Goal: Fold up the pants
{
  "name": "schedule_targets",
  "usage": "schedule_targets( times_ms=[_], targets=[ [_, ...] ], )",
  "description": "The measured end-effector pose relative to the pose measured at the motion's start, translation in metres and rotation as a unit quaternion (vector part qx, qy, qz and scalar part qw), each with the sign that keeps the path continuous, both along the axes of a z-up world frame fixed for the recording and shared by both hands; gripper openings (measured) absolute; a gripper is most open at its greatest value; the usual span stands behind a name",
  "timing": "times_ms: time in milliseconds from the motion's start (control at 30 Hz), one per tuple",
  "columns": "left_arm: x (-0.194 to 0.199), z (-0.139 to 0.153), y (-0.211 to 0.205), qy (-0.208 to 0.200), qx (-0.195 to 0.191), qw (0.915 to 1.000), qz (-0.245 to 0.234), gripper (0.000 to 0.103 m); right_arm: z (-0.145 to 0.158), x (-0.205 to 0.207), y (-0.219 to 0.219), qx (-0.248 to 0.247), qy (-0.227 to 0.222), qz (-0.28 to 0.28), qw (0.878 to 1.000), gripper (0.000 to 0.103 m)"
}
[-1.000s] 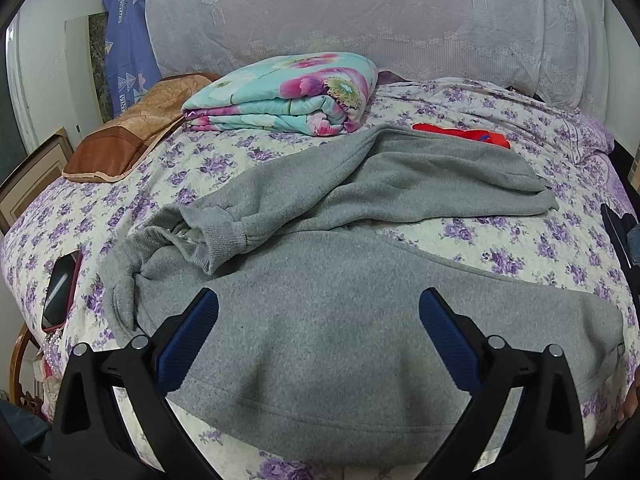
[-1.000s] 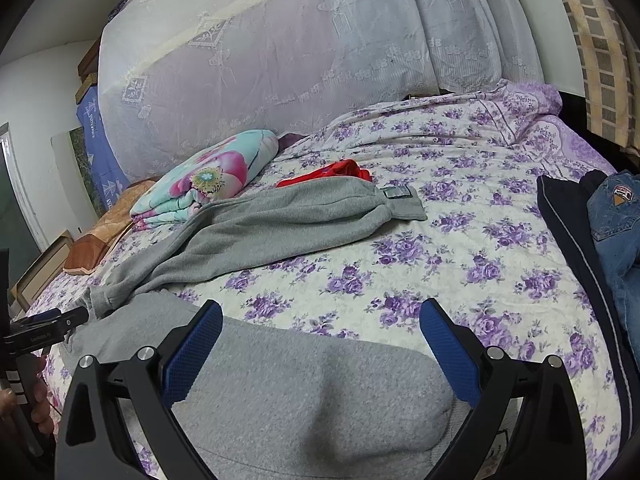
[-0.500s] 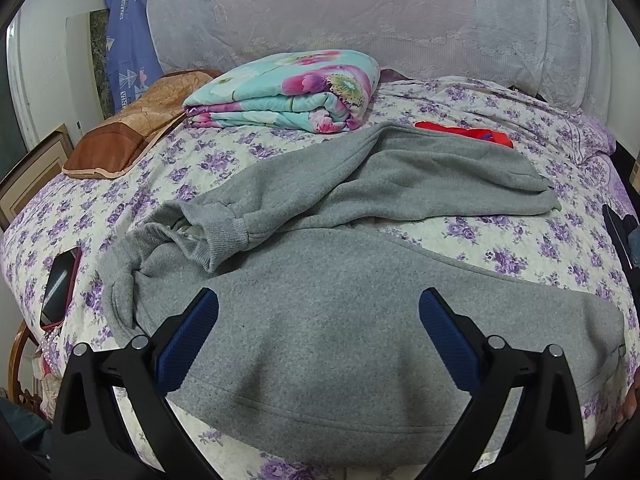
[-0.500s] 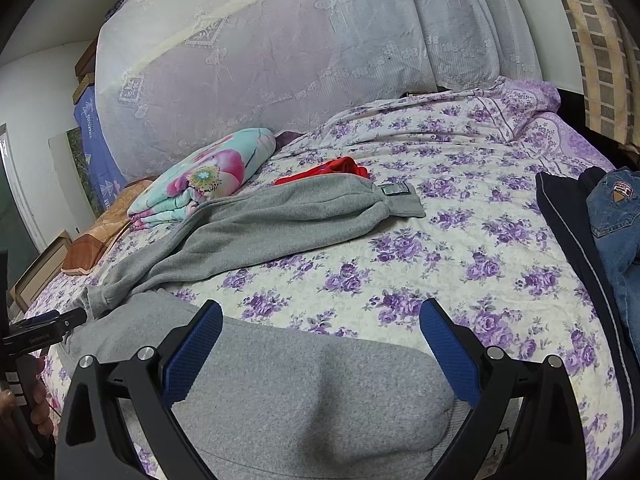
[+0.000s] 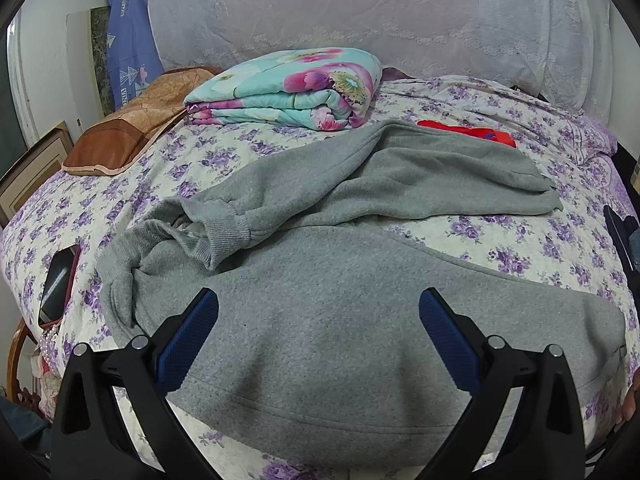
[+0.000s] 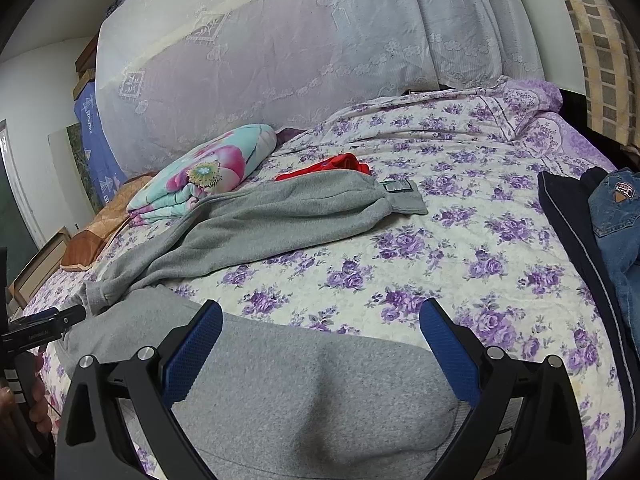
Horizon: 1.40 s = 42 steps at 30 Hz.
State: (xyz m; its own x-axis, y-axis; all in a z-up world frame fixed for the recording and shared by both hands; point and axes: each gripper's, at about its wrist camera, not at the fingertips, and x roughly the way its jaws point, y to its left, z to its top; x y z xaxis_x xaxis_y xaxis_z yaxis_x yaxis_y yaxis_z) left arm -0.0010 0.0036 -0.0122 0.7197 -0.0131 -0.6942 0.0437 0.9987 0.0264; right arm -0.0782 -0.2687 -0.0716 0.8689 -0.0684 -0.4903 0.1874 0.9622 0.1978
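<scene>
Left gripper (image 5: pixel 318 308): jaws spread wide, nothing between them; hovers over the near part of the pants, presumably lined up to pick a hold for a fold.

Right gripper (image 6: pixel 320 320): jaws likewise wide apart and empty, poised above the same near part toward its right end; likely waiting to take the other end.

Pants (image 5: pixel 340 320): grey fleece sweatpants, thick, soft and matte, lying on the bed (image 6: pixel 460 280) and not yet neatly folded. One broad section spreads flat nearest the grippers; its left end is bunched, with a ribbed cuff (image 5: pixel 224 236) turned over there. A second section runs away from the cuff, creased, toward the far right.

Phone (image 5: pixel 58 284): left of the pants' bunched end, at the bed edge.

Red garment (image 5: pixel 468 132): just beyond the pants' far section.

Floral folded quilt (image 5: pixel 288 88): beyond the pants, far left.

Dark clothes and jeans (image 6: pixel 612 216): well right of the pants.
</scene>
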Motion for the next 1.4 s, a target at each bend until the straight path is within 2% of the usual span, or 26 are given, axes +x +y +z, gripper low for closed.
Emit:
schedule_targets(
  times_ms=[133,267,333,500,667,700,733,767,833,867,900,967,1000,1033,1067,1100,1167,1267,1333,1400],
  targets=[
    [0.003,-0.005,0.008,0.005,0.006,1.0000,0.006,0.098,0.000,0.003,0.001,0.000,0.005,0.001,1.000,0.099],
    [0.010,-0.018,0.038,0.024,0.004,0.9991,0.036,0.098,-0.002,0.006,0.001,0.000,0.007,0.000,1.000,0.099],
    [0.020,-0.029,0.057,0.050,-0.007,0.9975,0.051,0.098,-0.005,0.008,0.000,0.004,0.011,-0.002,1.000,0.099],
    [0.057,-0.040,0.081,0.081,-0.033,0.9941,0.063,0.098,-0.013,0.024,0.005,0.012,0.027,0.009,1.000,0.099],
    [0.113,-0.068,0.098,0.158,-0.084,0.9806,0.080,0.098,-0.015,0.033,0.007,-0.001,0.033,0.011,0.999,0.099],
    [0.125,-0.071,0.099,0.166,-0.082,0.9794,0.080,0.095,-0.015,0.035,0.004,-0.001,0.035,0.006,0.999,0.099],
    [0.133,-0.071,0.100,0.168,-0.080,0.9793,0.079,0.086,-0.015,0.036,0.002,0.000,0.036,0.004,0.999,0.099],
    [0.141,-0.070,0.104,0.169,-0.084,0.9786,0.082,0.061,-0.016,0.037,-0.001,0.001,0.037,-0.001,0.999,0.099],
    [0.157,-0.064,0.121,0.173,-0.132,0.9716,0.092,0.051,-0.016,0.040,-0.005,-0.002,0.040,-0.007,0.999,0.099],
    [0.171,-0.056,0.134,0.173,-0.163,0.9668,0.095,0.039,-0.015,0.041,-0.008,-0.005,0.040,-0.010,0.999,0.099],
    [0.183,-0.048,0.143,0.171,-0.173,0.9647,0.102,0.033,-0.014,0.043,-0.011,-0.008,0.040,-0.013,0.999,0.099],
    [0.209,-0.018,0.169,0.134,-0.189,0.9627,0.140,0.034,-0.010,0.048,-0.018,-0.013,0.041,-0.020,0.999,0.099],
    [0.224,-0.006,0.185,0.130,-0.216,0.9554,0.154,0.036,-0.007,0.051,-0.021,-0.016,0.040,-0.023,0.999,0.099],
    [0.238,-0.002,0.197,0.144,-0.248,0.9449,0.158,0.046,-0.004,0.055,-0.025,-0.019,0.039,-0.023,0.999,0.099],
    [0.250,-0.001,0.202,0.162,-0.251,0.9409,0.160,0.074,-0.002,0.058,-0.028,-0.023,0.037,-0.020,0.999,0.099],
    [0.258,0.001,0.204,0.167,-0.222,0.9447,0.174,0.094,0.000,0.063,-0.033,-0.029,0.038,-0.018,0.999,0.099],
    [0.256,0.001,0.200,0.162,-0.171,0.9539,0.186,0.095,0.004,0.076,-0.044,-0.041,0.044,-0.018,0.998,0.099],
    [0.244,-0.005,0.197,0.178,-0.171,0.9558,0.159,0.095,0.010,0.104,-0.069,-0.040,0.053,-0.015,0.998,0.099],
    [0.223,-0.005,0.198,0.169,-0.165,0.9610,0.143,0.095,0.009,0.127,-0.089,-0.008,0.067,-0.015,0.998,0.099],
    [0.197,-0.006,0.204,0.160,-0.160,0.9634,0.144,0.095,0.001,0.155,-0.112,0.053,0.078,-0.017,0.995,0.099]
  ],
)
